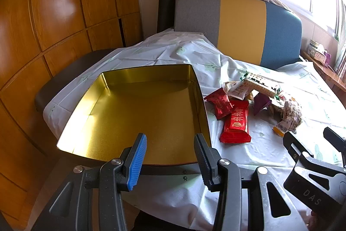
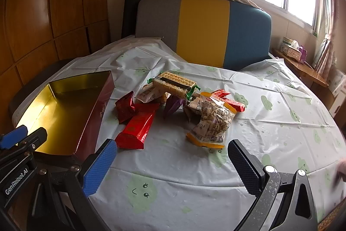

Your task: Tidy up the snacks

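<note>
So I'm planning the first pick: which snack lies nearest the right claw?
The clear peanut bag with orange ends, just ahead of the open right claw; the long red bar lies further left.

A table draped in a white plastic cloth with green cartoon prints [image 2: 270, 122] carries an open gold-lined metal tin [image 1: 138, 114] and, just beside it, a heap of wrapped snacks [image 2: 179, 105].

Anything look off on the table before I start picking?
Nothing damaged or spilled. The snacks sit in a loose heap beside the empty gold tin, with the cracker pack propped askew on top.
</note>
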